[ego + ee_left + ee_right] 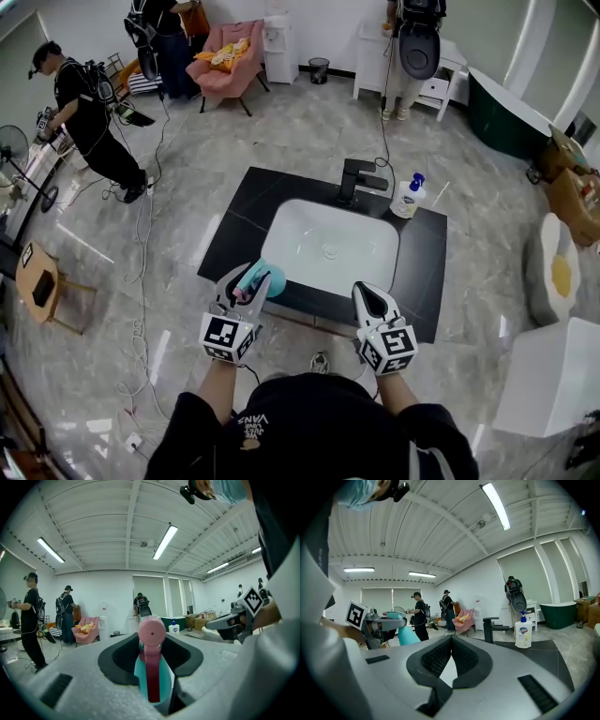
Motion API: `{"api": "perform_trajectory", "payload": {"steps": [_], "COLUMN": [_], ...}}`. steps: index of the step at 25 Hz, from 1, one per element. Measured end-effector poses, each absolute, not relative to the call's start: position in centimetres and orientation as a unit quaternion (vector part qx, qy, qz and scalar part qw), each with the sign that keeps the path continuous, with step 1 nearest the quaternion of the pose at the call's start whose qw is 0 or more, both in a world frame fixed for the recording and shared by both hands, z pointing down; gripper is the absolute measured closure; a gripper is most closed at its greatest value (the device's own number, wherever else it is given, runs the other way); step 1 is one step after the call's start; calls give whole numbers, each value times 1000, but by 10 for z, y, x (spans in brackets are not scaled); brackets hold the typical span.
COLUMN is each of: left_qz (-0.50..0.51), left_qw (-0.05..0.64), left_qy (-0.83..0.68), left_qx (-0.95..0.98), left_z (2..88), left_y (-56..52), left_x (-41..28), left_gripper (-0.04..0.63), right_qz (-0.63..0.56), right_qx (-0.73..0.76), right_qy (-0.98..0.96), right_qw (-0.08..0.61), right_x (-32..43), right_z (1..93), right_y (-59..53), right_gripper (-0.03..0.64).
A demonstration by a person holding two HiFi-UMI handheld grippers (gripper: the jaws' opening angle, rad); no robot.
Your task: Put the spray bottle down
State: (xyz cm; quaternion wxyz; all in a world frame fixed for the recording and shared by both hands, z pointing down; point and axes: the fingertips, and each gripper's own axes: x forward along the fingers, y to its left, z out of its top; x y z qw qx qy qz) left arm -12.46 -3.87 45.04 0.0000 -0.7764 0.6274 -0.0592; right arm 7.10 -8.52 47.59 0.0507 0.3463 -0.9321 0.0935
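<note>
Your left tool (246, 286) grips the smooth teal plastic spray bottle (151, 672) by its neck, rounded pink head toward you. Your right tool (451, 639) is empty, ribbed black pads (438, 658) closed together. The glossy black tabletop (422, 253) lies just ahead of both.

The sink (309, 230) sat in the middle of the desk (236, 230), with the faucet (354, 178) behind it and the soap bottle (409, 197) just right of the faucet, near the back right corner. The left gripper (247, 284) was over the desk's near edge, by the sink's front left corner, with the spray bottle (272, 284) between its jaws. The right gripper (372, 298) was over by the front right corner, well apart. Way behind, an armchair (228, 58) stood left of a bin (319, 69).
</note>
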Motion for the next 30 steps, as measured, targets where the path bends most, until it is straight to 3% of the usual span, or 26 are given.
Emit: {"api": "perform_trajectory", "payload": {"steps": [30], "left_qz": [-80], "left_qw": [32], "left_qy": [550], "left_qx": [-831], "left_z": [425], "left_y": [-241], "left_x": [-200], "left_gripper": [443], "right_qz": [124], "right_qx": [395], "right_qy": [-908], "right_qw": [67], "right_x": [-12], "right_z": [494], "right_y": [-212], "right_gripper": [615]}}
